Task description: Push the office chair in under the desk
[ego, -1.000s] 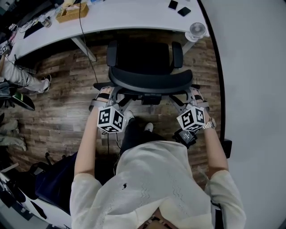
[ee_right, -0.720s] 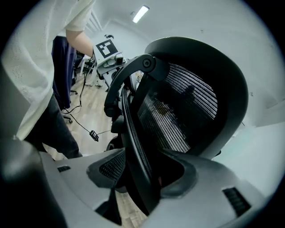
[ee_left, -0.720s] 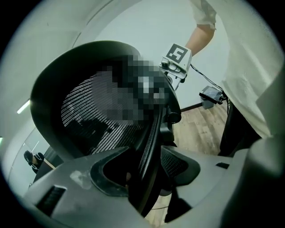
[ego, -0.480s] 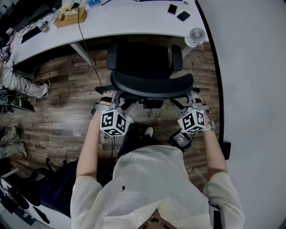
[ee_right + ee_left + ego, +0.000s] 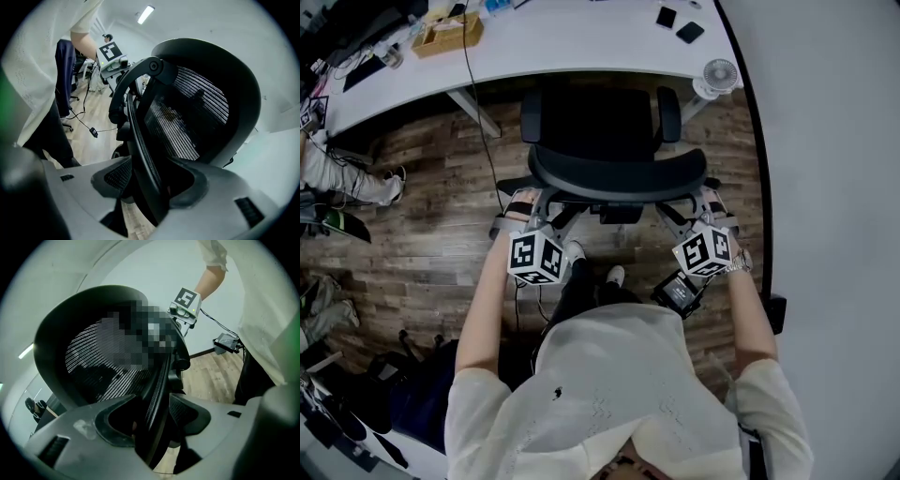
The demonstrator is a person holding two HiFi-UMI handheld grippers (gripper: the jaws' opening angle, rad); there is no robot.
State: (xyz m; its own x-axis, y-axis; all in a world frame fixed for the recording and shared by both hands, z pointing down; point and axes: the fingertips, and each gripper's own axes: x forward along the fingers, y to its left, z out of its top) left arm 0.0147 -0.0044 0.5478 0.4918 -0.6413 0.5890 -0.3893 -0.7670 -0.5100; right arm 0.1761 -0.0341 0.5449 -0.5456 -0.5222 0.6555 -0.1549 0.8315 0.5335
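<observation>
The black mesh office chair (image 5: 609, 141) stands facing the white desk (image 5: 562, 42), its seat front at the desk's edge. My left gripper (image 5: 521, 202) is clamped on the left end of the curved backrest rim (image 5: 619, 178); my right gripper (image 5: 709, 202) holds the right end. In the left gripper view the backrest rim (image 5: 159, 380) runs between the jaws of the left gripper (image 5: 151, 423), which close against it. The right gripper view shows the same: the rim (image 5: 138, 136) sits gripped in my right gripper (image 5: 154, 183).
A small white fan (image 5: 719, 73), two dark phones (image 5: 687, 32) and a wooden box (image 5: 448, 30) lie on the desk. A cable (image 5: 480, 103) hangs by the desk leg. A white wall runs along the right. Another person's legs (image 5: 342, 169) are at the left.
The chair has rolled a little toward the desk, both grippers travelling with it on the backrest. The grip looks the same.
</observation>
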